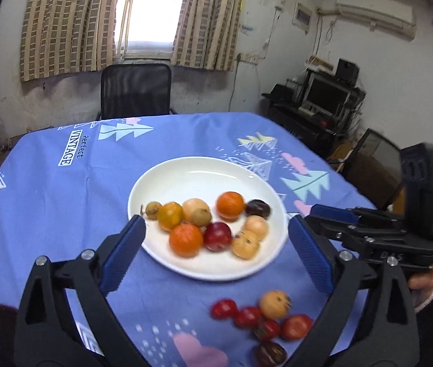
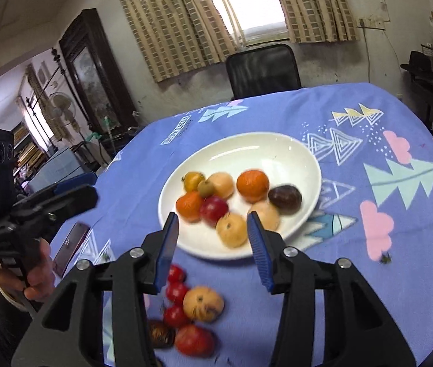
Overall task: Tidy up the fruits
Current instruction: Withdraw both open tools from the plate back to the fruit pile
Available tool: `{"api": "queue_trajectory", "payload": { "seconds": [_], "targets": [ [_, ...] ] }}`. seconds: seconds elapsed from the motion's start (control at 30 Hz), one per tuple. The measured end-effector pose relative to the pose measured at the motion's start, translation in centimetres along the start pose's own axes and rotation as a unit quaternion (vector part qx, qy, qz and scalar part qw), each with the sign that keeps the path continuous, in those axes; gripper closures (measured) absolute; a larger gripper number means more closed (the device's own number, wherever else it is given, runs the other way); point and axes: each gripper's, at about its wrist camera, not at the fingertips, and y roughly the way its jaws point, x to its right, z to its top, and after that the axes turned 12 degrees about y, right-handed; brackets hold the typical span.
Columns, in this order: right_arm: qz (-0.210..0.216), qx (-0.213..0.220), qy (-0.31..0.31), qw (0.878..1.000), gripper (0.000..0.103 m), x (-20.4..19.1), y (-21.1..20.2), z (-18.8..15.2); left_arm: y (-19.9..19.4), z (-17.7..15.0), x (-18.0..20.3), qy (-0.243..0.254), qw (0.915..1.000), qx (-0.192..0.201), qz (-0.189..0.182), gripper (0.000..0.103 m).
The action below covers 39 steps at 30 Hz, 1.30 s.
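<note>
On the blue patterned tablecloth (image 1: 63,214) a round white ceramic plate (image 1: 204,171) is set, with small orange, tan, red and dark purple fruits gathered on its near half. Nearer the camera, a loose cluster of small red fruits (image 1: 248,316) and a tan spotted fruit (image 2: 203,303) is left on the cloth — off the plate. The left gripper (image 1: 216,244) is spread wide, empty; the right gripper (image 2: 213,238) is likewise parted, nothing gripped.

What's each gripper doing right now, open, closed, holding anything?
Left gripper: open, empty, above the near rim of the white plate.
Right gripper: open, empty, fingers either side of a tan fruit on the plate.
</note>
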Motion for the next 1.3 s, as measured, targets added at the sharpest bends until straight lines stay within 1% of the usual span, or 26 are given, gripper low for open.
{"api": "queue_trajectory", "payload": {
  "seconds": [0.07, 0.1, 0.13, 0.2, 0.3, 0.33, 0.4, 0.43, 0.5, 0.57, 0.6, 0.73, 0.83, 0.93, 1.03, 1.2, 1.3],
  "targets": [
    [0.007, -0.002, -0.005, 1.000, 0.052, 0.3, -0.7, -1.5, -1.9, -1.5, 0.7, -0.004, 0.9999, 0.010, -0.009, 0.006],
    [0.007, -0.003, -0.010, 1.000, 0.052, 0.4, -0.8, -2.3, -2.7, -2.5, 1.1, -0.005, 0.9998, 0.012, -0.014, 0.002],
    [0.004, -0.007, -0.014, 1.000, 0.052, 0.6, -0.8, -2.9, -3.3, -3.6, 1.5, -0.005, 0.9998, 0.012, -0.015, 0.002],
    [-0.010, -0.036, -0.021, 0.999, 0.052, 1.0, -0.4, -4.1, -3.7, -5.5, 1.9, -0.006, 0.9997, 0.004, -0.022, 0.002],
    [-0.001, -0.048, -0.038, 0.998, 0.052, 0.7, -0.8, -5.7, -4.0, -8.6, 1.8, -0.023, 0.9991, 0.001, -0.036, 0.002],
    [0.000, -0.053, -0.048, 0.997, 0.052, 0.5, -0.8, -6.1, -3.7, -9.4, 1.5, -0.036, 0.9985, -0.008, -0.041, 0.002],
    [-0.002, -0.058, -0.075, 0.995, 0.052, -0.1, -0.8, -7.0, -3.1, -10.4, 1.1, -0.055, 0.9966, -0.041, -0.047, 0.002],
    [0.001, -0.054, -0.084, 0.995, 0.052, -0.4, -1.0, -7.3, -3.1, -10.8, 1.0, -0.060, 0.9959, -0.043, -0.053, 0.002],
    [0.011, -0.059, -0.096, 0.994, 0.052, -0.7, -1.0, -7.8, -3.1, -11.1, 0.8, -0.065, 0.9956, -0.043, -0.052, 0.002],
    [0.013, -0.083, -0.108, 0.991, 0.052, -0.7, -0.5, -8.3, -3.1, -11.1, 0.8, -0.067, 0.9959, -0.042, -0.045, 0.002],
    [0.011, -0.094, -0.113, 0.989, 0.052, -0.7, -0.2, -8.5, -3.1, -11.1, 0.9, -0.066, 0.9960, -0.041, -0.045, 0.002],
    [-0.008, -0.115, -0.147, 0.982, 0.052, -1.4, 0.8, -9.7, -3.1, -11.0, 1.2, -0.055, 0.9972, -0.039, -0.032, 0.002],
    [-0.006, -0.117, -0.161, 0.980, 0.052, -1.8, 0.8, -10.2, -3.0, -11.0, 1.4, -0.049, 0.9976, -0.040, -0.026, 0.002],
    [-0.013, -0.120, -0.173, 0.977, 0.052, -2.0, 1.2, -10.7, -2.9, -11.0, 1.4, -0.053, 0.9972, -0.041, -0.031, 0.002],
    [-0.021, -0.124, -0.172, 0.977, 0.052, -1.8, 1.7, -10.7, -3.1, -11.1, 1.4, -0.052, 0.9974, -0.041, -0.029, 0.002],
    [-0.030, -0.125, -0.153, 0.980, 0.052, -1.2, 2.3, -10.4, -3.0, -11.1, 1.4, -0.056, 0.9972, -0.041, -0.029, 0.002],
    [-0.030, -0.127, -0.146, 0.981, 0.053, -0.9, 2.4, -10.3, -3.0, -11.1, 1.5, -0.054, 0.9973, -0.040, -0.030, 0.002]
  ]
}}
